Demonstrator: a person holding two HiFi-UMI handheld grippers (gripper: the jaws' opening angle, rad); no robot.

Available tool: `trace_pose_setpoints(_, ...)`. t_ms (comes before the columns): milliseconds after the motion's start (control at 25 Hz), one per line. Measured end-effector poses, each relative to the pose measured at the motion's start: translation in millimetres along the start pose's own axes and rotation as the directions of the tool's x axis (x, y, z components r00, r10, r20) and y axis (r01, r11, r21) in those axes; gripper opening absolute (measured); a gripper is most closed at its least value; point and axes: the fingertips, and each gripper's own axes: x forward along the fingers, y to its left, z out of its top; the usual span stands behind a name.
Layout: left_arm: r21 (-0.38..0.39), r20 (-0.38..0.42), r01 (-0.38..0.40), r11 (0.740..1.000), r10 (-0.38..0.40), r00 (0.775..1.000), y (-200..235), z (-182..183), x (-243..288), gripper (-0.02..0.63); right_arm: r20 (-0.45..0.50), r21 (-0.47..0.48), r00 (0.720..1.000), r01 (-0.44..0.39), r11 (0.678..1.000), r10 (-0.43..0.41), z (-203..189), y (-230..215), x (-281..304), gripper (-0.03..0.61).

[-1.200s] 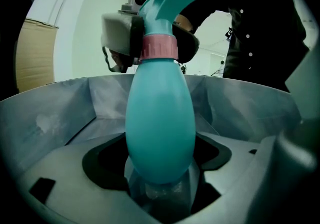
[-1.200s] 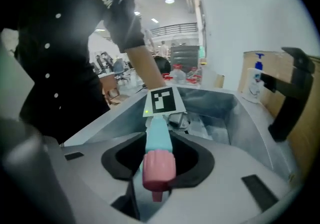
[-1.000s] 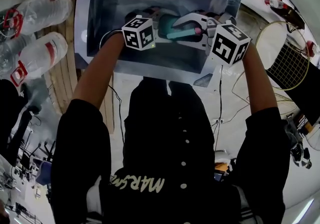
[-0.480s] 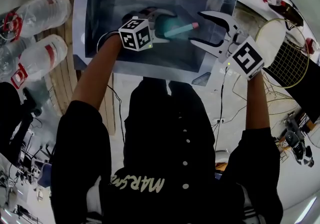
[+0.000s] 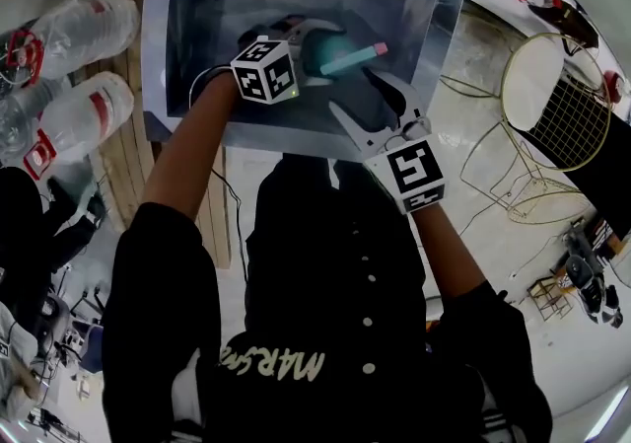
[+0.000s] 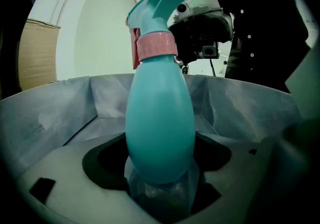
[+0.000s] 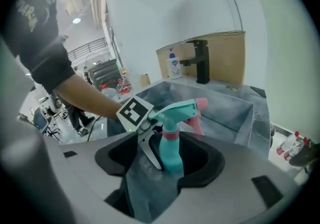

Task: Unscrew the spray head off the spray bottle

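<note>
A teal spray bottle with a pink collar and a teal spray head stands upright over the grey-lined basin. My left gripper is shut on its lower body; in the head view the left gripper sits at the basin's middle. The spray head's pink nozzle points right. My right gripper is open, drawn back near the basin's front edge, apart from the bottle. Its jaws have just been closing a little, with nothing between them. From the right gripper view the bottle stands ahead of the right gripper.
A black tap and a soap dispenser stand behind the basin. Large plastic water bottles lie at the left. A gold wire stand is on the floor at the right. Cables trail under the basin.
The right gripper let go of the spray head, opened, rolled over and drew back toward the person. The left gripper and the bottle stayed put.
</note>
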Motion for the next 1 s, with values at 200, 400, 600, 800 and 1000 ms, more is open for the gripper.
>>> trace_pose_setpoints(200, -0.008, 0.000, -0.016, 1.000, 0.016, 1.000, 0, 0, 0, 0.390, 0.005, 0.006, 0.992, 0.126, 0.992, -0.126, 5, -2, 12, 0.249)
trace_pose_setpoints(400, 0.019, -0.009, -0.018, 1.000, 0.018, 1.000, -2, 1, -1, 0.390, -0.012, -0.005, 0.987, 0.161, 0.987, -0.161, 5, -2, 19, 0.273)
trace_pose_setpoints(600, 0.030, -0.012, -0.019, 0.999, 0.020, 1.000, -3, 2, 2, 0.390, -0.018, -0.018, 0.983, 0.184, 0.983, -0.184, 7, -7, 26, 0.267)
trace_pose_setpoints(800, 0.032, -0.016, -0.015, 0.999, 0.015, 1.000, -4, 1, 2, 0.390, -0.009, -0.083, 0.972, 0.232, 0.969, -0.233, 11, -14, 34, 0.206)
trace_pose_setpoints(1000, 0.031, -0.017, -0.010, 0.999, 0.010, 1.000, -4, 2, 2, 0.390, 0.006, -0.175, 0.981, 0.191, 0.966, -0.193, 10, -19, 39, 0.170)
